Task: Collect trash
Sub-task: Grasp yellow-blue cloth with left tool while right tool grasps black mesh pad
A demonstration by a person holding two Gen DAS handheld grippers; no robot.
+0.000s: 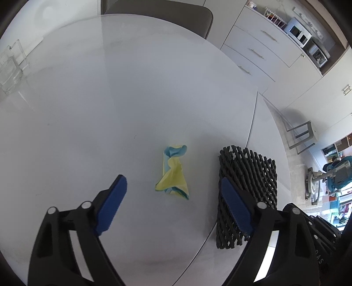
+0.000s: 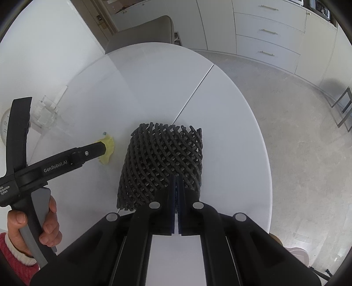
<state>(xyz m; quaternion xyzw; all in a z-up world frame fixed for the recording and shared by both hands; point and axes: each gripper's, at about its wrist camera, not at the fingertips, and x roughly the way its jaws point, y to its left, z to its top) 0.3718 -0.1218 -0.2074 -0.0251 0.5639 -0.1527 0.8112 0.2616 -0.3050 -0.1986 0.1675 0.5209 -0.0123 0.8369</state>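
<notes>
A crumpled yellow and blue paper (image 1: pixel 172 173) lies on the white round table (image 1: pixel 99 99). My left gripper (image 1: pixel 172 180) hangs over it, open, with a blue pad on either side and neither pad touching the paper. In the right wrist view one of its fingers (image 2: pixel 92 151) hides part of the paper (image 2: pixel 109 145). A black foam net sleeve (image 2: pixel 162 158) stands near the table's right edge. My right gripper (image 2: pixel 176 179) is shut on its near rim. The net (image 1: pixel 253 169) also shows just behind my left gripper's right finger.
Clear glass containers (image 1: pixel 11 66) stand at the table's far left. A grey chair (image 1: pixel 176 19) is tucked in at the far side. White drawers (image 1: pixel 264 44) line the wall beyond. A person's hand (image 2: pixel 48 220) in a red sleeve holds the left gripper's handle.
</notes>
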